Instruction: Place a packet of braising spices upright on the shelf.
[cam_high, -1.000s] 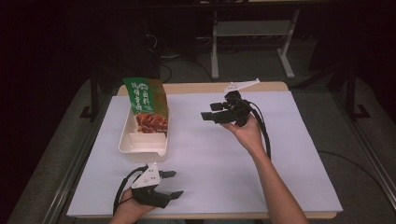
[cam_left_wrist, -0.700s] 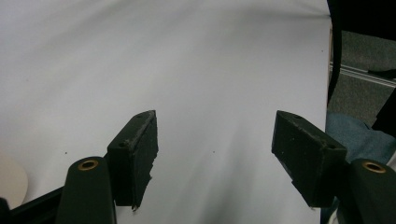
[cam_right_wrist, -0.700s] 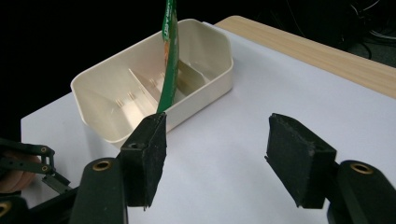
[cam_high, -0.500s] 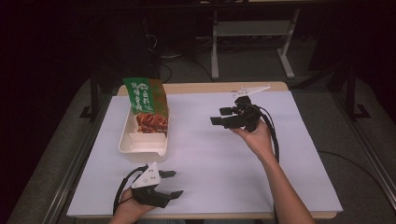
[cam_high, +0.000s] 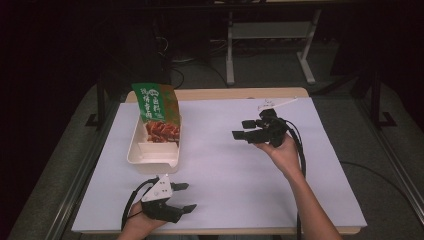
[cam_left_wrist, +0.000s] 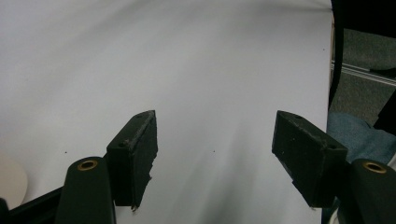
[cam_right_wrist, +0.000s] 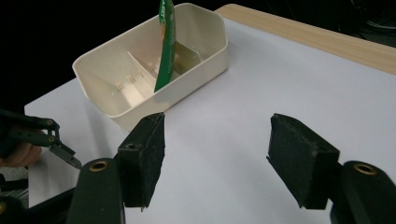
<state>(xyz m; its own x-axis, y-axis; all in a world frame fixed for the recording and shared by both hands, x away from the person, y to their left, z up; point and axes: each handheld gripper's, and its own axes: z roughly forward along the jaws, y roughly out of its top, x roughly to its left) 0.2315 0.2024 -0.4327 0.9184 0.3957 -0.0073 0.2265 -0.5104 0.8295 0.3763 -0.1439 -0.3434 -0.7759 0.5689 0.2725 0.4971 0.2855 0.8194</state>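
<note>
Right tongs (cam_high: 242, 129) drifted nearer; white sheet (cam_high: 225, 165) covers wooden table (cam_high: 220, 93).

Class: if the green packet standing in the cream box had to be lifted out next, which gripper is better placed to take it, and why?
Probably the right gripper: its open jaws point toward the cream box and green packet, with bare sheet between. The left gripper, nearer the box, aims away across the white sheet.

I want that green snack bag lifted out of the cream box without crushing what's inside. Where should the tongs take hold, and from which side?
Probably the top edge of the green snack bag, approached from above. It stands upright in the cream box, rising well above the rim, so the top is free while walls and a divider crowd its base. The right tongs, open and pointing towards it, seem better placed.
</note>
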